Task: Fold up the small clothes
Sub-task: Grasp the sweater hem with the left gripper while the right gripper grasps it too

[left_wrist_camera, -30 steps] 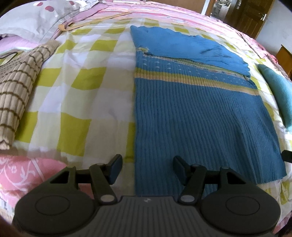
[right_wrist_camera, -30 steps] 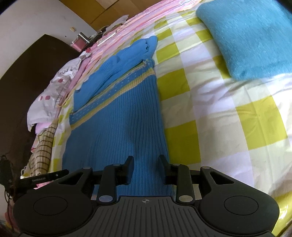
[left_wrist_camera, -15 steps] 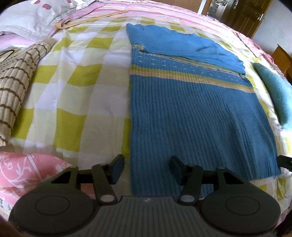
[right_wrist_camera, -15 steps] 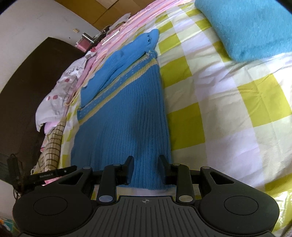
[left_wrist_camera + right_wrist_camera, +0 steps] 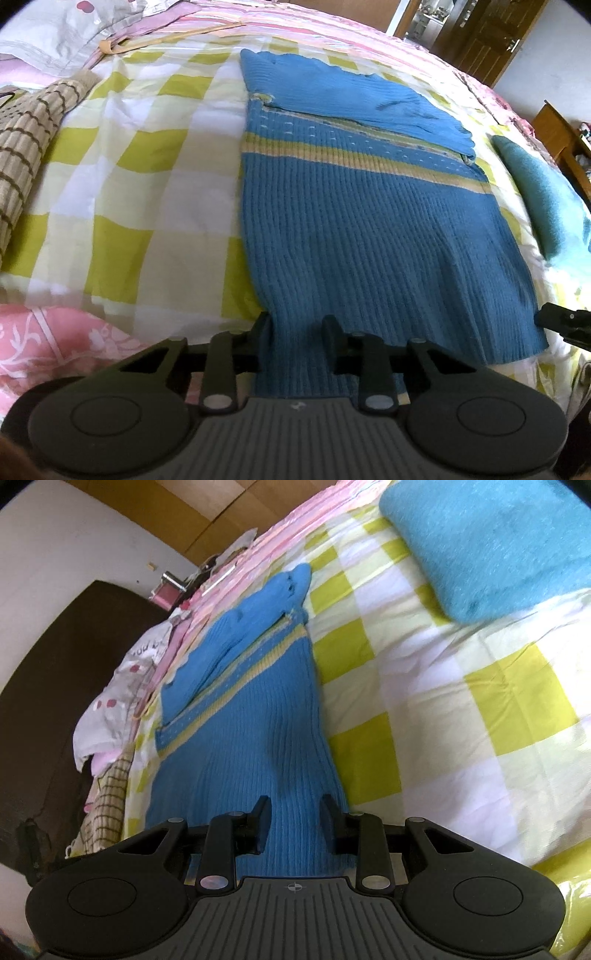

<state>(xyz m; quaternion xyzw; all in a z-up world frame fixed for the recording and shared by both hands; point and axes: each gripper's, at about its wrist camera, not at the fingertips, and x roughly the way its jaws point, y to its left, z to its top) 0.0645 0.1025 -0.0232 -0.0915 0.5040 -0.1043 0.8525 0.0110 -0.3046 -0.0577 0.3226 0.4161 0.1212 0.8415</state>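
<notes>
Lay flat on the checked bed [image 5: 122, 206]: blue ribbed sweater [image 5: 369, 229], yellow band across, sleeve folded over the top. Left tongs [image 5: 297, 325] apart astride its near left hem corner; right tongs [image 5: 295, 805] apart astride the right corner. Brown-striped knit [image 5: 26, 147] clearest from the left, teal cushion [image 5: 491, 542] from the right.

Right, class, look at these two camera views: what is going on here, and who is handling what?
A person with a gripper in each hand is folding a blue knit sweater spread flat on a checked bedspread. Its sleeves are already folded across the chest. The left gripper and right gripper each straddle the near hem, at opposite corners, with fingers open around the fabric, not yet pinched. A teal folded cloth lies to the right.
</notes>
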